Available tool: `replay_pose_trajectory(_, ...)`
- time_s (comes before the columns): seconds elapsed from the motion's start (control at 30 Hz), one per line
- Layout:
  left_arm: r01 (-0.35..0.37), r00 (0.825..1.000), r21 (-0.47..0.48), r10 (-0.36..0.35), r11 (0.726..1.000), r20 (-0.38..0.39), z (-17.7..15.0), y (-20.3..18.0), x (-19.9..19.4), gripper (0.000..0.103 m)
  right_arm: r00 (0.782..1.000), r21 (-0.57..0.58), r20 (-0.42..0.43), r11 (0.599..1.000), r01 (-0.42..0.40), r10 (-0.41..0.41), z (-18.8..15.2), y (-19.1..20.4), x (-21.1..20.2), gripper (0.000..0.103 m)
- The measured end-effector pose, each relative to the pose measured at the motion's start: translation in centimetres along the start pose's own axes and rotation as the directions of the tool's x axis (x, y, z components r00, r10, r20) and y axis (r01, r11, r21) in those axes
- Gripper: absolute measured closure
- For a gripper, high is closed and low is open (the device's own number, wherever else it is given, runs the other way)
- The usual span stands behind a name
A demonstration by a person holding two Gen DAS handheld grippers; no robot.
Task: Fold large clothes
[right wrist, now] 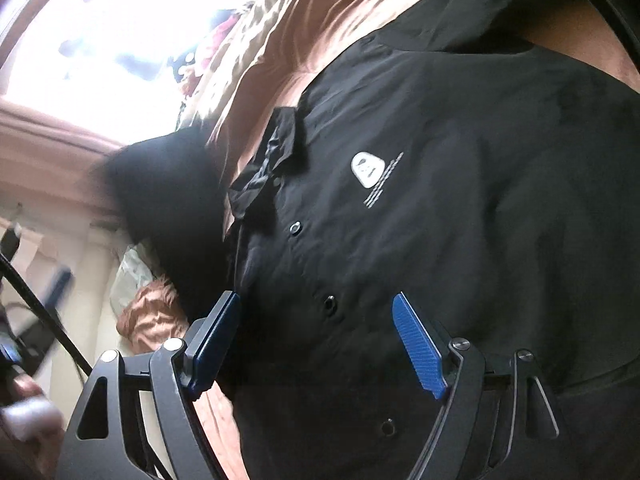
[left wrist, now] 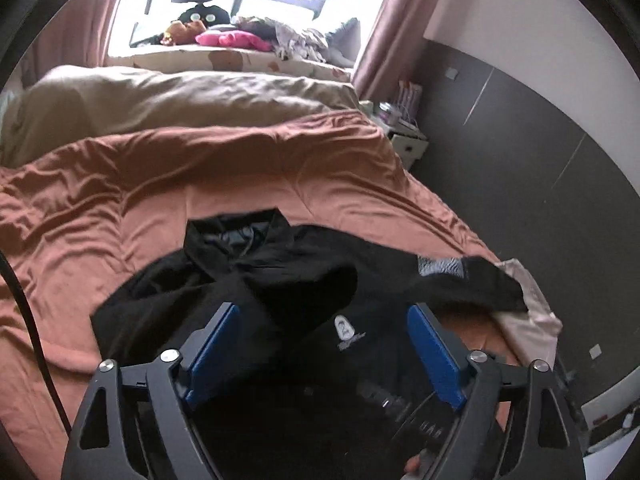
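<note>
Black button-front shirt (right wrist: pixel 440 160) rumpled on rust bedspread (left wrist: pixel 160 184), directly ahead of both tools; right tool (right wrist: pixel 320 340) nearer its placket, left tool (left wrist: pixel 324 344) above logo; both spread, gripping nothing.

we see a rust-orange bedspread (left wrist: pixel 240 184), a beige duvet (left wrist: pixel 180 100) behind it, pink curtains (left wrist: pixel 384 28), and a white nightstand (left wrist: pixel 408 142) beside the bed.

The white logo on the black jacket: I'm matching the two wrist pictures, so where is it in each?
Left wrist: white logo low centre, between the open fingers.
Right wrist: the logo sits centre, above the fingers, right of the snap buttons.
Shared landmark: the orange bedspread under the black jacket.
</note>
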State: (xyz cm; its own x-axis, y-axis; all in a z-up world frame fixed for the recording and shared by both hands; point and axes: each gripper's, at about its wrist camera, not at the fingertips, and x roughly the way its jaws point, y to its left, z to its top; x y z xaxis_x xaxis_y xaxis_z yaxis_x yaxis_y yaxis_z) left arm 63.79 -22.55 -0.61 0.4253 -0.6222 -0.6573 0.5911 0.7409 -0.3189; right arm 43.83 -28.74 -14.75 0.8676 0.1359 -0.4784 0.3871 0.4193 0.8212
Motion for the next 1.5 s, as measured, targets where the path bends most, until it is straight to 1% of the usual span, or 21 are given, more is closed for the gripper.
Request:
replay_pose_trajectory(0.1, -0.037, 0.999, -0.04, 0.036, 0.999, -0.027, -1.2, 2.0, 0.3, 0.016, 1.0, 0.001, 0.004, 1.0, 0.011, -0.011, -0.3, 0.0, 0.1, 0.026)
replay_pose_trajectory(0.17, -0.082, 0.996, -0.07, 0.079, 0.994, -0.038, -2.1, 4.0, 0.2, 0.016, 1.0, -0.009, -0.006, 1.0, 0.013, -0.013, -0.7, 0.3, 0.3, 0.026)
replay_pose_trajectory(0.3, -0.222, 0.974, -0.125, 0.217, 0.967, -0.059, -4.9, 8.4, -0.6, 0.016, 1.0, -0.009, -0.029, 1.0, 0.001, -0.002, -0.7, 0.6, 1.9, 0.026)
replay_pose_trajectory(0.37, -0.259, 0.965, -0.146, 0.25, 0.955, -0.08, -6.1, 10.1, -0.7, 0.018, 1.0, -0.018, -0.022, 1.0, 0.017, -0.018, -0.4, 0.6, 2.4, 0.026)
replay_pose_trajectory(0.4, -0.282, 0.958, -0.163, 0.268, 0.946, -0.101, -7.2, 11.3, -0.6, 0.019, 0.999, -0.033, -0.013, 0.999, 0.036, -0.036, -0.2, 0.6, 2.6, 0.026)
replay_pose_trajectory(0.57, -0.348, 0.931, -0.221, 0.308, 0.911, -0.198, -11.4, 15.8, 0.4, 0.045, 0.991, -0.111, 0.004, 0.985, 0.131, -0.131, 0.5, 1.1, 3.0, 0.026)
replay_pose_trajectory(0.63, -0.35, 0.928, -0.237, 0.302, 0.906, -0.217, -12.5, 16.9, 0.9, 0.046, 0.985, -0.138, 0.029, 0.975, 0.175, -0.173, 0.7, 1.6, 2.4, 0.026)
replay_pose_trajectory(0.7, -0.335, 0.932, -0.247, 0.281, 0.909, -0.227, -13.9, 17.8, 1.5, 0.046, 0.974, -0.214, 0.054, 0.95, 0.228, -0.222, 0.1, 2.8, 1.6, 0.026)
replay_pose_trajectory(0.8, -0.318, 0.937, -0.255, 0.262, 0.913, -0.233, -15.0, 18.4, 2.2, 0.046, 0.968, -0.327, 0.054, 0.911, 0.25, -0.246, -0.3, 4.6, 1.5, 0.026)
replay_pose_trajectory(0.9, -0.295, 0.941, -0.255, 0.234, 0.921, -0.243, -16.0, 18.7, 3.4, 0.046, 0.955, -0.432, 0.067, 0.854, 0.29, -0.291, -0.4, 6.0, 1.6, 0.026)
replay_pose_trajectory(0.93, -0.295, 0.94, -0.244, 0.234, 0.924, -0.247, -16.2, 18.7, 3.7, 0.05, 0.948, -0.468, 0.077, 0.828, 0.308, -0.309, -0.4, 6.7, 1.8, 0.026)
replay_pose_trajectory(0.97, -0.298, 0.938, -0.234, 0.238, 0.925, -0.253, -16.3, 18.7, 4.1, 0.056, 0.944, -0.492, 0.084, 0.811, 0.318, -0.319, -0.5, 7.1, 2.0, 0.026)
replay_pose_trajectory(1.0, -0.304, 0.934, -0.222, 0.244, 0.927, -0.261, -16.5, 18.7, 4.4, 0.059, 0.94, -0.528, 0.093, 0.784, 0.326, -0.329, -0.7, 7.9, 2.5, 0.026)
replay_pose_trajectory(1.07, -0.305, 0.935, -0.218, 0.247, 0.927, -0.255, -16.8, 18.9, 4.4, 0.065, 0.937, -0.569, 0.082, 0.756, 0.324, -0.34, -1.1, 9.1, 3.6, 0.026)
replay_pose_trajectory(1.1, -0.304, 0.937, -0.221, 0.248, 0.927, -0.247, -16.9, 19.0, 4.3, 0.066, 0.937, -0.578, 0.066, 0.752, 0.316, -0.343, -1.2, 9.5, 4.3, 0.026)
replay_pose_trajectory(1.13, -0.302, 0.939, -0.228, 0.246, 0.926, -0.241, -17.0, 19.2, 4.2, 0.071, 0.933, -0.596, 0.054, 0.738, 0.315, -0.355, -1.4, 10.2, 5.3, 0.026)
replay_pose_trajectory(1.23, -0.281, 0.948, -0.266, 0.222, 0.922, -0.229, -17.2, 20.0, 3.7, 0.077, 0.913, -0.66, 0.101, 0.66, 0.359, -0.396, -1.9, 12.1, 7.4, 0.026)
replay_pose_trajectory(1.3, -0.274, 0.951, -0.279, 0.216, 0.92, -0.221, -17.4, 20.4, 3.2, 0.078, 0.891, -0.705, 0.161, 0.582, 0.405, -0.425, -2.4, 13.3, 9.2, 0.026)
replay_pose_trajectory(1.33, -0.266, 0.954, -0.287, 0.209, 0.92, -0.215, -17.5, 20.6, 3.1, 0.078, 0.884, -0.719, 0.16, 0.562, 0.409, -0.438, -2.5, 13.6, 10.2, 0.026)
replay_pose_trajectory(1.43, -0.256, 0.957, -0.299, 0.198, 0.919, -0.211, -17.7, 20.8, 2.9, 0.078, 0.867, -0.716, 0.13, 0.559, 0.418, -0.481, -2.3, 13.5, 12.5, 0.026)
replay_pose_trajectory(1.5, -0.257, 0.957, -0.302, 0.197, 0.918, -0.213, -17.8, 20.9, 3.0, 0.078, 0.838, -0.711, 0.151, 0.531, 0.461, -0.525, -2.0, 12.9, 13.8, 0.026)
